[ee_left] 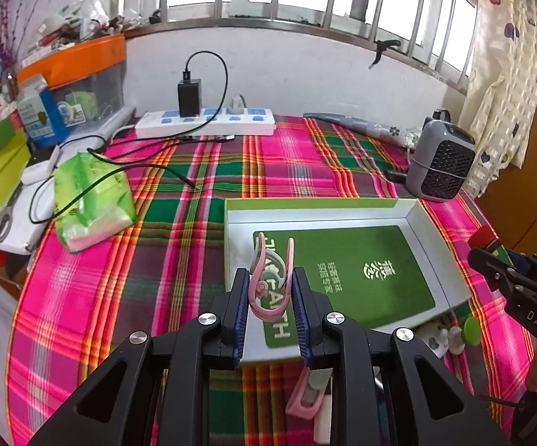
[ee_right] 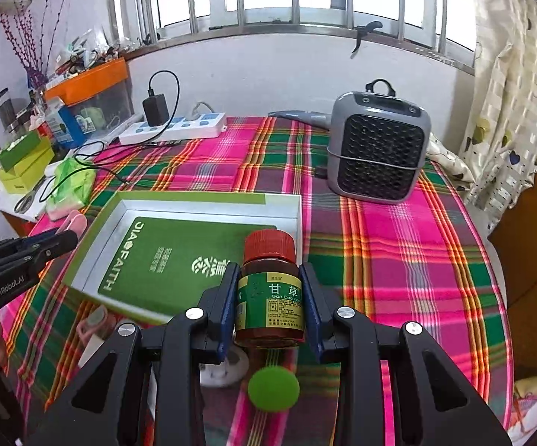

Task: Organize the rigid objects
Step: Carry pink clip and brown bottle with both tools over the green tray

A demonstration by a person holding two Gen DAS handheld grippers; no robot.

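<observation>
Plaid table (ee_right: 398, 245) bare right of tray (ee_right: 194, 199) | left tool (ee_left: 270, 290) grips pink clip (ee_left: 268, 278) | right tool (ee_right: 270, 297) grips bottle (ee_right: 270, 290)

The tablecloth (ee_right: 398, 245) is woven cloth with a checked pattern, matt and a little wrinkled. The box (ee_left: 413, 212) looks like smooth card, its inner walls silver-white, and the green panel (ee_left: 361, 271) inside is matt. The bottle (ee_right: 270, 297) is glossy brown, with a ribbed red plastic cap (ee_right: 269, 245) and a paper label. The clip (ee_left: 270, 286) is smooth pink plastic. Both grippers are matt black plastic with ribbed blue pads (ee_left: 300, 312) and shiny metal screws. The heater (ee_right: 378, 152) is grey plastic.
</observation>
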